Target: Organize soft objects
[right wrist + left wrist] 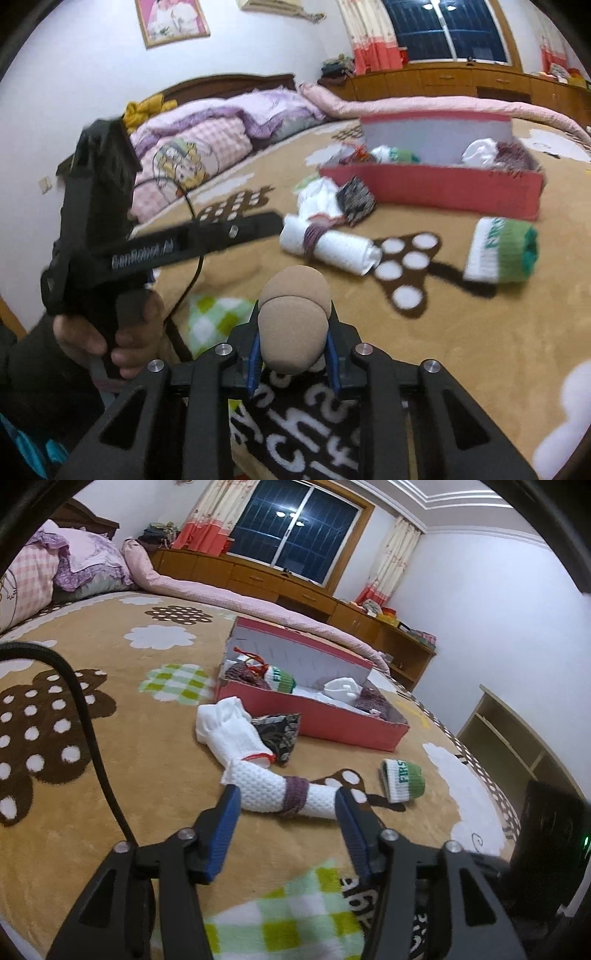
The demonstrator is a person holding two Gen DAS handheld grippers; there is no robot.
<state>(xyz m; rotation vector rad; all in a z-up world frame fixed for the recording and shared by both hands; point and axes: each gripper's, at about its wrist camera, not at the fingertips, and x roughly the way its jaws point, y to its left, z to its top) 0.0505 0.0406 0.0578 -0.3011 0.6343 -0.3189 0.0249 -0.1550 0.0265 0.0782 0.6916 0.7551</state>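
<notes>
A white knitted roll (280, 794) tied with a purple band lies on the tan blanket. It sits between the fingertips of my left gripper (287, 796), which is open with its blue pads apart from the roll's ends. My right gripper (294, 328) is shut on a tan sock ball (295, 321) held above the blanket. A red box (314, 720) farther back holds several rolled socks. In front of it lie a white sock (225, 723), a dark patterned pouch (280, 734) and a green-and-white sock roll (404, 779). The right wrist view shows the white roll (332, 251) and the green-and-white roll (502, 251) too.
A person's hand (110, 339) grips the left gripper's handle, and a black cable (92, 738) trails from it over the blanket. Pillows (33, 579) and a pink quilt (258, 605) lie along the bed's far side. A wooden shelf (517, 738) stands beyond the right edge.
</notes>
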